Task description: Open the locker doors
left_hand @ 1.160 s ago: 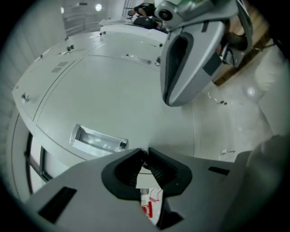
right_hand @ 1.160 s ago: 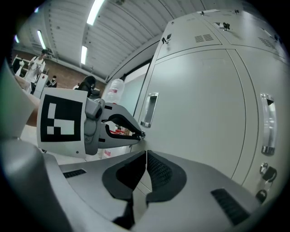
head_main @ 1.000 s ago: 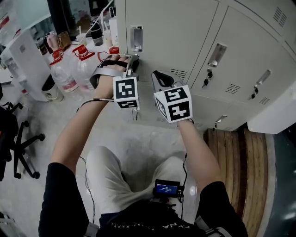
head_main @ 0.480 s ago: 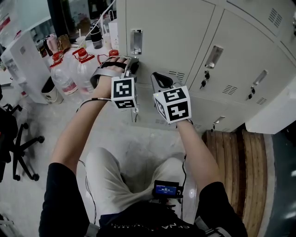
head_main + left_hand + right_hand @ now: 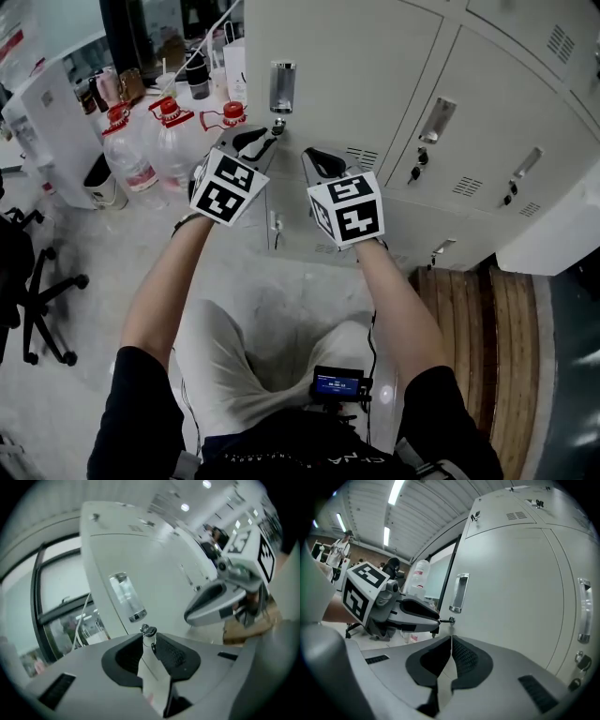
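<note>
The leftmost grey locker door (image 5: pixel 347 66) carries a chrome handle recess (image 5: pixel 281 86) with a small key (image 5: pixel 277 122) in the lock just below it. My left gripper (image 5: pixel 267 134) points at that key. In the left gripper view the key (image 5: pixel 148 631) sits at the tips of my left gripper (image 5: pixel 149 639), whose jaws have just been opening and do not press on it. My right gripper (image 5: pixel 315 156) hovers just to the right, close to the door, shut with nothing in it. In the right gripper view my right gripper (image 5: pixel 451 640) has its pads touching.
More locker doors with handles and hanging keys (image 5: pixel 419 157) run to the right. Water bottles with red caps (image 5: pixel 131 150) and a white cabinet (image 5: pixel 52 122) stand at the left, with an office chair (image 5: pixel 37 281) beyond. Wooden boards (image 5: pixel 478 319) lie at the lockers' foot.
My left gripper has rolled about its own axis, so its marker cube now faces left, and its jaws have spread. The right gripper has stayed in place.
</note>
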{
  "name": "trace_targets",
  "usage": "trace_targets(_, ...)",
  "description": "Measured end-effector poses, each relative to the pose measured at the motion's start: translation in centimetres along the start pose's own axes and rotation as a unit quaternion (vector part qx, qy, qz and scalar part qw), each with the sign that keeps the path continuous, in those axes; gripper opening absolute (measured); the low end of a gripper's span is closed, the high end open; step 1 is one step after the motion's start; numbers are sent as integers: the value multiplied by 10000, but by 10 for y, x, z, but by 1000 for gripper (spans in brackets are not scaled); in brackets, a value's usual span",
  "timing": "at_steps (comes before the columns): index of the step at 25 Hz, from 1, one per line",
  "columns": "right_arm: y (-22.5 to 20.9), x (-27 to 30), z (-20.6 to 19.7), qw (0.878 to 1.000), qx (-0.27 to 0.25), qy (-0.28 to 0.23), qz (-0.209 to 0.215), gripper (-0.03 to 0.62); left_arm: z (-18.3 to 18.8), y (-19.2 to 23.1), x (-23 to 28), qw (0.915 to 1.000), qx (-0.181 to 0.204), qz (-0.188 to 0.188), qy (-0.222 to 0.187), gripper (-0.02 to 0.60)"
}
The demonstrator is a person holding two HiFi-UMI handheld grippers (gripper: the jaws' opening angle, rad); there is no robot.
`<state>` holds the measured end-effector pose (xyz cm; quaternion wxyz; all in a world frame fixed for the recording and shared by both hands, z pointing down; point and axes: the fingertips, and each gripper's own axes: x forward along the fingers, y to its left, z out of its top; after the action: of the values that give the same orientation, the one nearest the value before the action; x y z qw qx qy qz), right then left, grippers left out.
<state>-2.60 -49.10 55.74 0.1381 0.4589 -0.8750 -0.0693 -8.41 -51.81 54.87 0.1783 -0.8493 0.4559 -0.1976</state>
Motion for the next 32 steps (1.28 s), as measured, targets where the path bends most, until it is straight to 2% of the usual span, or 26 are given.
trace_targets(2, 2, 4, 4, 10000, 1, 1, 39, 34, 2, 3, -4, 9925, -1156, -147, -365, 95)
trace_targets(3, 2, 5, 7, 10000, -9, 0, 54, 34, 3, 4, -6, 9874, -1491, -162, -503, 94)
trace_targets(6, 1, 10, 17, 10000, -46, -22, 62, 34, 4, 6, -12, 9733, -2120, -215, -849, 94)
trace_targets(7, 1, 11, 21, 10000, -38, -45, 64, 34, 4, 9, -13, 9692, -2268, -231, -931, 64)
trace_targets(8, 0, 13, 26, 9999, -6, -83, 75, 34, 2, 11, -14, 9678, -2315, -221, -966, 61)
trace_targets(12, 0, 21, 47, 9993, 228, -254, 169, 34, -7, 13, -10, 9725, -2163, -235, -826, 57)
trace_targets(16, 3, 34, 65, 9984, 378, -322, 259, 34, -16, 14, 0, 9730, -2180, -315, -689, 38)
trace_targets(25, 4, 51, 90, 9963, 614, -494, 357, 35, -21, 16, 19, 9666, -2407, -613, -633, 38)
trace_targets(28, 4, 57, 94, 9966, 625, -473, 269, 35, -21, 17, 23, 9687, -2324, -645, -592, 38)
trace_targets(32, -1, 64, 97, 9946, 892, -518, 111, 35, -22, 20, 27, 9681, -2336, -699, -568, 38)
